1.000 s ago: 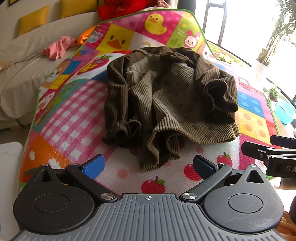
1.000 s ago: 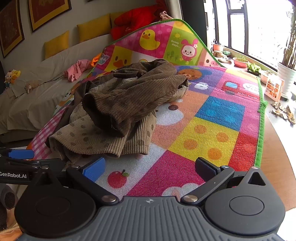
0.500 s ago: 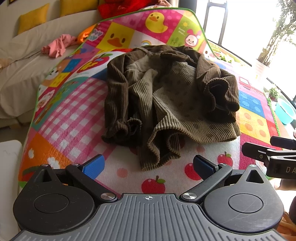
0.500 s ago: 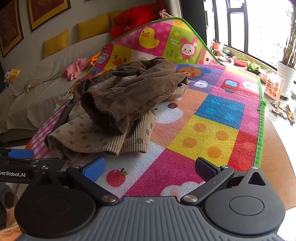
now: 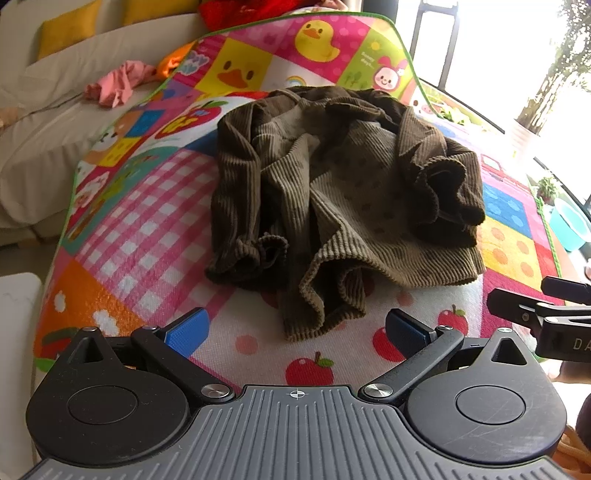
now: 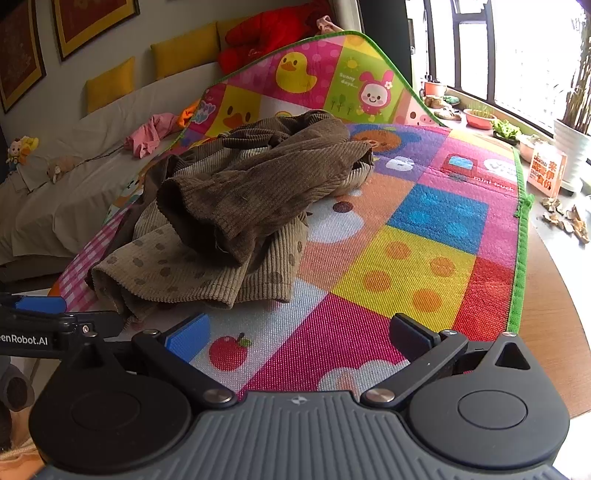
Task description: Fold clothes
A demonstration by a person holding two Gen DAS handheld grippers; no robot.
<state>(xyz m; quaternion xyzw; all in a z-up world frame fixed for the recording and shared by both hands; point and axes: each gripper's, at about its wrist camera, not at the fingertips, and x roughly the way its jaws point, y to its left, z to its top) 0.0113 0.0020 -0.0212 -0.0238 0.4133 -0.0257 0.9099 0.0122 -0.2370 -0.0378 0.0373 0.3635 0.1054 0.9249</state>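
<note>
Bright playmat [image 5: 155, 236] is covered mid-way by a crumpled brown corduroy garment [image 5: 343, 192], and with the left gripper [image 5: 295, 328] and right gripper [image 6: 299, 332] both held wide open and empty just short of its near hem, several bunched layers could easily get pinched together so the fold ends up lopsided.

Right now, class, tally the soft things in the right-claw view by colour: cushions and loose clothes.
Yellow cushions: 3
Brown corduroy garment: 1
Pink garment: 1
Red garment: 1
Total: 6
</note>
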